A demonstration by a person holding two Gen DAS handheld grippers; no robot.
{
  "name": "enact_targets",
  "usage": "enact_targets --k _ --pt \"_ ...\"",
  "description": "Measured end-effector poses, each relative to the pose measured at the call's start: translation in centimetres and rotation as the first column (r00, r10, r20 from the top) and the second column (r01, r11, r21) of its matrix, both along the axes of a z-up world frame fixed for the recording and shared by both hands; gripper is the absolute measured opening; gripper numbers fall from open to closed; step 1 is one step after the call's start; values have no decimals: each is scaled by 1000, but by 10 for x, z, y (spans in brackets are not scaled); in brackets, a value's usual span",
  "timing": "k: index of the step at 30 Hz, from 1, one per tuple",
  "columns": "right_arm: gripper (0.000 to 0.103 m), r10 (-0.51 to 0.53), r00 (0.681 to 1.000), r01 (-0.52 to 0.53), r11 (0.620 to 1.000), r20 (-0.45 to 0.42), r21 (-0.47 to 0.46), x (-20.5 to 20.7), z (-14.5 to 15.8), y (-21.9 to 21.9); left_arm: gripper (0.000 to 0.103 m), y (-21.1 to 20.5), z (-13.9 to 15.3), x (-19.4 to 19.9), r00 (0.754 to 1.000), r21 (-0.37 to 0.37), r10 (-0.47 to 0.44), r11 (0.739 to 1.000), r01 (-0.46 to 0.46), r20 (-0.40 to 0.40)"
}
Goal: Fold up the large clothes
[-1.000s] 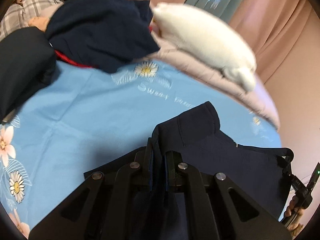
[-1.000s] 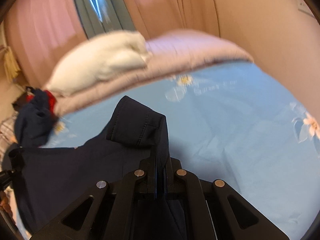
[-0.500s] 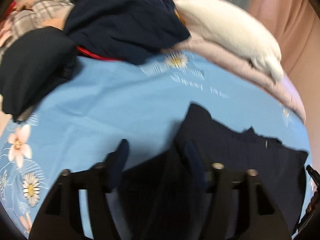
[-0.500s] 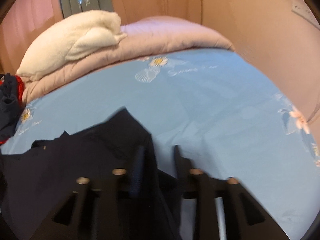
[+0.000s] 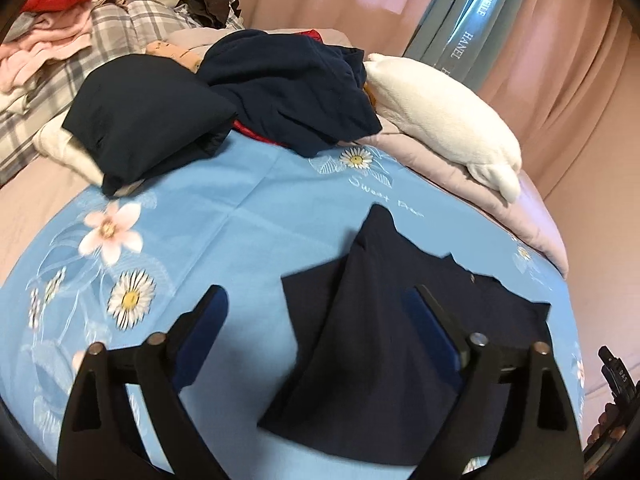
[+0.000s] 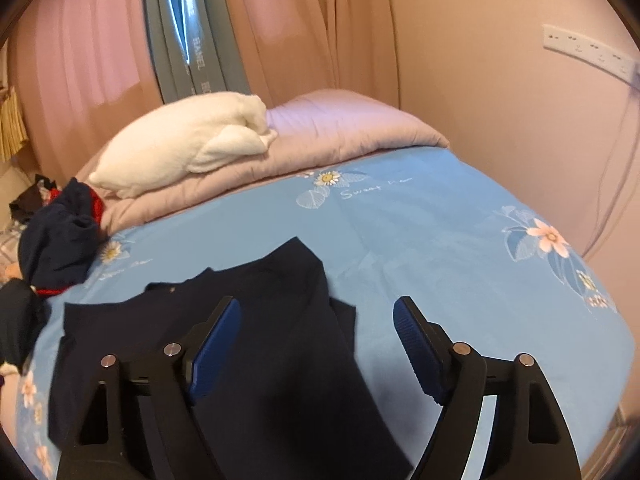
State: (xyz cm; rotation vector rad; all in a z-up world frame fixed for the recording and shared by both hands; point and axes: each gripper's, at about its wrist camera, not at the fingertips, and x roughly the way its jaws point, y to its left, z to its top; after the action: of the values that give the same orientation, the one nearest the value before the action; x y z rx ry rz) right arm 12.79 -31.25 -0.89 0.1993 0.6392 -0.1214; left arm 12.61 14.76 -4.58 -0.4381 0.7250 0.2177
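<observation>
Between both grippers' spread fingers (image 5: 430, 330) lies the navy garment (image 5: 384, 344) (flat, ungripped).

right gripper (image 6: 316, 316): jaws spread, empty | navy garment (image 6: 256, 320): flat on blue floral sheet (image 6: 440, 240)

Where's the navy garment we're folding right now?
The navy garment lies flat on the blue floral bedsheet near its front edge, under both open claws, left claw and right claw, with the white pillow beyond it.
</observation>
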Motion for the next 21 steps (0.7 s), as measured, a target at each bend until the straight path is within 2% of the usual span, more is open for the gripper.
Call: enact_targets --k 5,8,13,21 --pt "87 -1 1000 0 999 11 54 -37 -10 4 99 -16 -11 -40 999 -42 -42 998 43 12" --pt "87 1 1000 0 997 -8 76 -52 -23 7 100 -23 -25 -53 998 -65 -55 996 55 0" --pt "87 -45 998 48 997 -46 63 -66 -47 9 100 -30 -59 -62 996 -104 -56 993 49 -63" --pt "87 -67 991 83 987 -116 136 -77 -89 0 100 -51 -97 -59 990 -110 -98 990 87 -103"
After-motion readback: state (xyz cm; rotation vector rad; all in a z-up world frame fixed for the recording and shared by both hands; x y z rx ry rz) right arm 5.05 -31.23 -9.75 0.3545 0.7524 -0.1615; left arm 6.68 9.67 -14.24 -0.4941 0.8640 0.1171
